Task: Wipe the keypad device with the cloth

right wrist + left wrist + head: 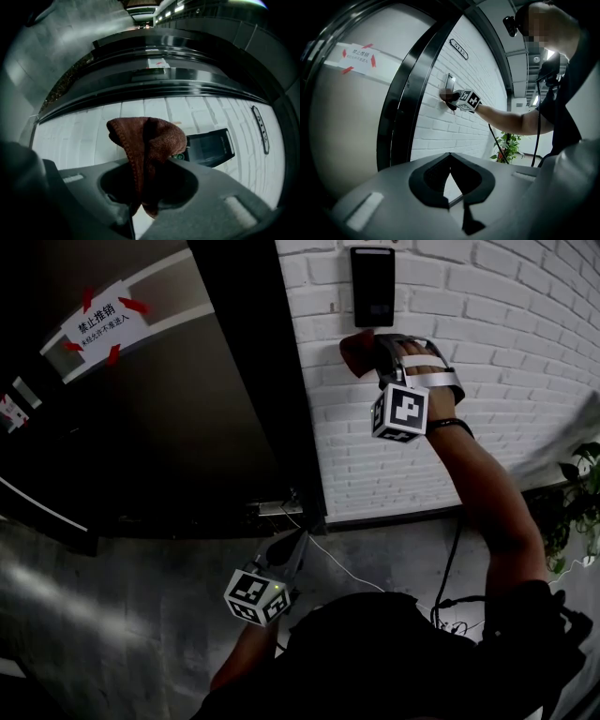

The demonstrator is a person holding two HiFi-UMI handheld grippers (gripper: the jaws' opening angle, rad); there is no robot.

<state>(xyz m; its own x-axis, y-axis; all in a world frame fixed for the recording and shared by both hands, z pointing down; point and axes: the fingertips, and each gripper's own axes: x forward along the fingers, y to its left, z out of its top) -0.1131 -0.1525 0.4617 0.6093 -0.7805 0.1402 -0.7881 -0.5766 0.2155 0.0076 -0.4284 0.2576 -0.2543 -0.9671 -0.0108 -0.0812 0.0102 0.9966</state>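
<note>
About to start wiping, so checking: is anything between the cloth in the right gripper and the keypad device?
Nothing visible. The cloth, clamped in the right gripper, is up at the brick wall right beside the keypad device.

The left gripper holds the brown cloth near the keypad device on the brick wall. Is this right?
No. The right gripper holds the brown cloth near the keypad device on the brick wall; the right gripper view shows it.

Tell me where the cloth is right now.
The brown cloth is pinched in the right gripper, raised at the white brick wall just below the black keypad device, right of the dark door in the head view.
</note>
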